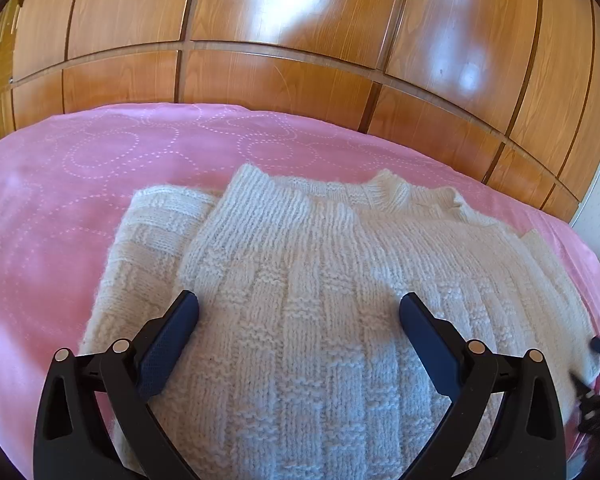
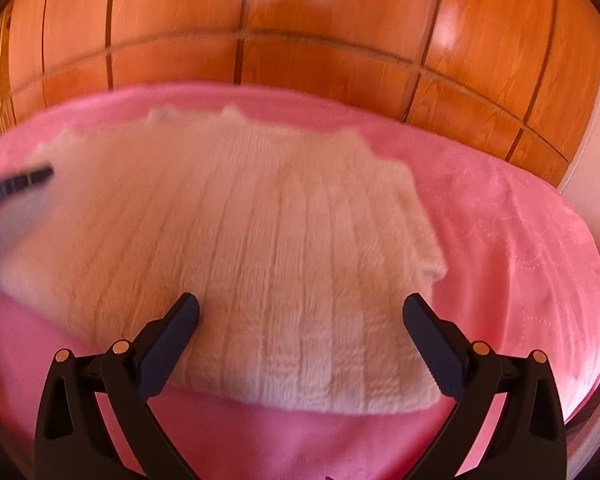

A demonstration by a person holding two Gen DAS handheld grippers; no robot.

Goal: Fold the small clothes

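Observation:
A cream knitted sweater (image 1: 300,280) lies on the pink bedspread (image 1: 60,200), with one part folded over its middle. My left gripper (image 1: 299,306) is open and empty, its fingers hovering over the sweater's near part. In the right wrist view the sweater (image 2: 240,232) looks blurred. My right gripper (image 2: 301,307) is open and empty, over the sweater's near right edge. The left gripper's finger (image 2: 20,182) shows at that view's left edge; the right gripper (image 1: 598,380) shows at the left view's right edge.
A wooden panelled wardrobe (image 1: 300,40) stands behind the bed. The bed's right edge (image 2: 596,280) curves off near a pale wall. Bare pink bedspread (image 2: 520,240) lies to the right and left of the sweater.

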